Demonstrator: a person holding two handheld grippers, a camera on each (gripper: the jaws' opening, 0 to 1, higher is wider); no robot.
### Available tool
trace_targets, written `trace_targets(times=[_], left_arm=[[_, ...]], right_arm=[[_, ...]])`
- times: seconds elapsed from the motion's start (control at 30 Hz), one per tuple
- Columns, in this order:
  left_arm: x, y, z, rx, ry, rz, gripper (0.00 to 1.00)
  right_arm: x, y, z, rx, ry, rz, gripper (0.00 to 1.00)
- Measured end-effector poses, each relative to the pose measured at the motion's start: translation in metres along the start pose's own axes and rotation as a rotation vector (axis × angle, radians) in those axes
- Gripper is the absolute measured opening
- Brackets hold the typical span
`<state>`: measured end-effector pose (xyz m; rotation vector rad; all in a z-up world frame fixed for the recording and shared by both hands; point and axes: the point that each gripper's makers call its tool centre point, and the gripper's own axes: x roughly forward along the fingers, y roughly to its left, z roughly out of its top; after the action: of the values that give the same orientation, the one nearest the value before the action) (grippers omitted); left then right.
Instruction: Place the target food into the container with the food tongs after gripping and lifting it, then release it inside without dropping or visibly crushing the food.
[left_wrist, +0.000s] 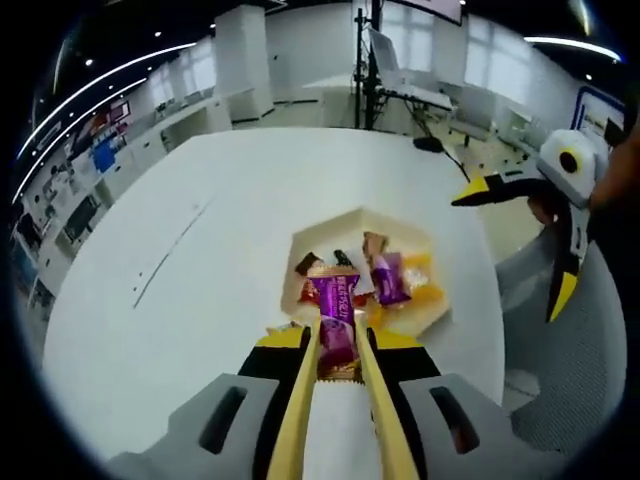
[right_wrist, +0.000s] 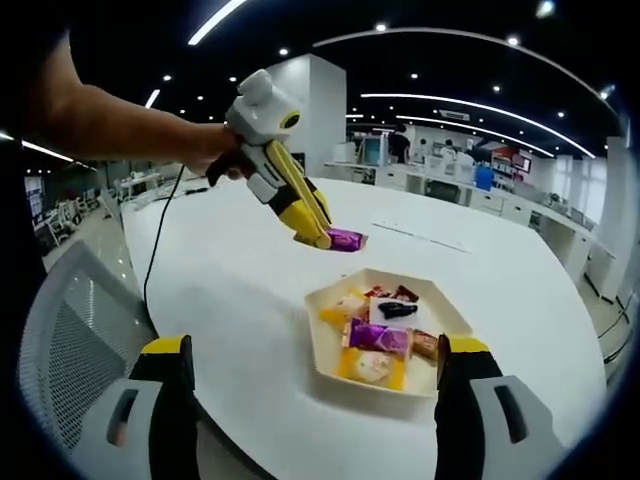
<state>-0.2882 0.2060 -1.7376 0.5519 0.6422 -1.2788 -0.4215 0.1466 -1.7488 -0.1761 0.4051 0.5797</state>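
Note:
A purple wrapped snack bar (left_wrist: 337, 300) is pinched between the yellow tong jaws of my left gripper (left_wrist: 338, 322), which is shut on it. In the right gripper view the left gripper (right_wrist: 325, 238) holds that bar (right_wrist: 346, 239) low over the white table, a short way off the container. The cream hexagonal container (left_wrist: 435, 318) (right_wrist: 322, 352) holds several wrapped snacks, among them a purple one (right_wrist: 377, 336). My right gripper (right_wrist: 315, 345) stands open, its jaws wide apart in front of the container. It shows at the right of the left gripper view (left_wrist: 508, 258), held off the table's edge.
The round white table (left_wrist: 200, 260) ends close behind the container. A grey mesh chair (right_wrist: 75, 330) stands at that edge. A black cable (right_wrist: 160, 240) trails over the table towards a black object (left_wrist: 430, 144). Office desks and a metal stand (left_wrist: 362, 70) stand beyond.

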Motion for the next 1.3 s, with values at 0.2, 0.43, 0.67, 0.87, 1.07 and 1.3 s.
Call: trace_targets(times=[0.2, 0.43, 0.67, 0.87, 1.07, 1.3], left_arm=[[0.018, -0.007, 0.022, 0.011, -0.013, -0.021, 0.19], [0.034, -0.014, 0.042, 0.016, -0.014, -0.033, 0.19], [0.044, -0.020, 0.054, 0.015, -0.017, -0.040, 0.19], [0.047, -0.022, 0.066, 0.023, -0.036, -0.036, 0.19], [0.052, -0.026, 0.061, 0.020, -0.030, -0.040, 0.20], [0.052, -0.029, 0.069, 0.035, -0.051, -0.041, 0.21]], right_arm=[[0.000, -0.001, 0.000, 0.003, -0.001, -0.007, 0.99], [-0.001, -0.002, 0.000, -0.004, -0.003, -0.010, 0.99], [-0.001, -0.002, 0.001, -0.002, -0.005, -0.011, 0.99], [-0.001, -0.001, 0.000, -0.007, -0.002, -0.009, 0.99], [-0.001, -0.003, 0.000, -0.006, -0.003, -0.014, 0.99], [-0.001, -0.002, 0.000, -0.007, -0.001, -0.012, 0.99]])
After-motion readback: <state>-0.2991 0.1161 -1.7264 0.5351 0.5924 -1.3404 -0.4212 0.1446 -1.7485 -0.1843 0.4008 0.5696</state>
